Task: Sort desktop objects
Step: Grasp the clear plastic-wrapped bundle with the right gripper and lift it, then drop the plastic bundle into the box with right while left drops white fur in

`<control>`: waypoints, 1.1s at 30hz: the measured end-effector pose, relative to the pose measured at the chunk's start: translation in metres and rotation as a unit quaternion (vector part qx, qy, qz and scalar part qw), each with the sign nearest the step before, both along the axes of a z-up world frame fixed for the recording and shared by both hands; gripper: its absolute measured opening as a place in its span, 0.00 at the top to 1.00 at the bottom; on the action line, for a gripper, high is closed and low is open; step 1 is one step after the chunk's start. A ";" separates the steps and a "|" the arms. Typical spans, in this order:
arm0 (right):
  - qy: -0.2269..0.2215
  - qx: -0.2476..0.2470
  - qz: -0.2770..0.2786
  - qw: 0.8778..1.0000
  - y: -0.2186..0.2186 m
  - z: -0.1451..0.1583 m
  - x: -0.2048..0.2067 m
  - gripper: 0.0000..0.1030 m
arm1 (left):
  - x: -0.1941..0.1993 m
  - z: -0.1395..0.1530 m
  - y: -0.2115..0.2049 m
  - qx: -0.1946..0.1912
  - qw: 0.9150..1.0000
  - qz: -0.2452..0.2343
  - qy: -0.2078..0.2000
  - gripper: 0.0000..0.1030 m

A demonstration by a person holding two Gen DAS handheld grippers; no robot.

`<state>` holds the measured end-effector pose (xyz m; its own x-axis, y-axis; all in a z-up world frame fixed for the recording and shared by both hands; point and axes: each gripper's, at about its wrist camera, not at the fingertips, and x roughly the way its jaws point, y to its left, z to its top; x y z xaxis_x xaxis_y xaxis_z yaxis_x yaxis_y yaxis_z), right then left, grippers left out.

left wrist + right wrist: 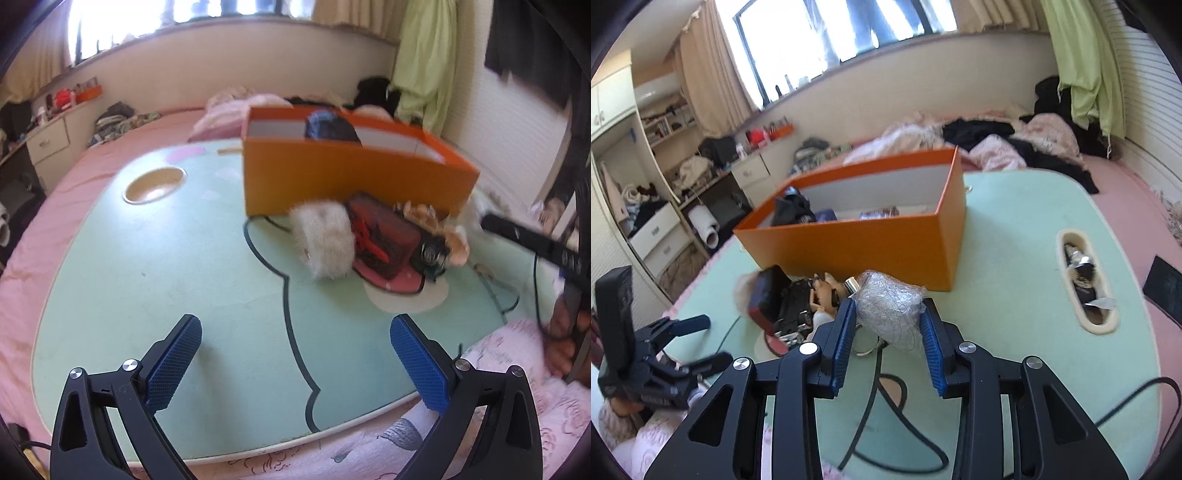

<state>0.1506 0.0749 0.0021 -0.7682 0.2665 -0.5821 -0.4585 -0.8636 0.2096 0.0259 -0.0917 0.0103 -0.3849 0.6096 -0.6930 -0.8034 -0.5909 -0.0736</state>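
Note:
An orange box (343, 173) stands on the green table (166, 266); it also shows in the right wrist view (857, 243) with dark items inside. In front of it lies a pile: a white furry piece (325, 236), a red-black case (384, 236) and a small doll (443, 229). My left gripper (295, 354) is open and empty, well short of the pile. My right gripper (888, 328) is closed around a clear plastic bag of dark thread (890, 306) at the pile's right end. The left gripper shows in the right wrist view (698, 343), open.
A round cup hole (153, 184) is sunk in the table at far left. A long slot (1086, 280) with small items lies right of the box. A black cable (1137, 398) runs along the right table edge. Pink bedding surrounds the table.

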 end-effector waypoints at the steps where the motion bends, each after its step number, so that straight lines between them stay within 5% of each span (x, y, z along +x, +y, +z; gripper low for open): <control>1: 0.008 0.006 -0.001 1.000 -0.003 0.001 0.007 0.64 | 0.000 0.004 -0.001 0.011 1.000 0.001 0.004 0.01; 5: 0.022 0.014 -0.008 1.000 -0.011 0.000 0.018 0.64 | -0.003 0.020 0.011 0.028 0.999 -0.005 0.032 0.14; 10: 0.021 0.016 -0.004 1.000 -0.012 0.000 0.015 0.64 | -0.016 0.022 0.048 0.000 0.999 -0.030 0.025 0.40; 12: 0.021 0.014 -0.005 1.000 -0.010 -0.001 0.016 0.64 | -0.025 0.015 0.061 -0.023 0.999 -0.027 0.022 0.64; 14: 0.023 0.012 -0.007 1.000 -0.009 -0.001 0.016 0.64 | -0.031 0.006 0.068 -0.037 0.999 -0.030 0.004 0.75; 20: 0.014 0.014 -0.005 1.000 -0.011 -0.003 0.013 0.64 | -0.022 0.005 0.071 -0.033 0.998 -0.043 0.030 0.82; 27: 0.018 0.040 -0.001 0.999 -0.017 0.013 0.009 0.64 | -0.014 0.046 0.044 0.042 0.997 -0.038 0.054 0.82; 33: 0.013 0.073 0.006 0.997 -0.017 0.051 -0.026 0.64 | -0.027 0.089 0.071 0.059 0.995 -0.047 0.070 0.82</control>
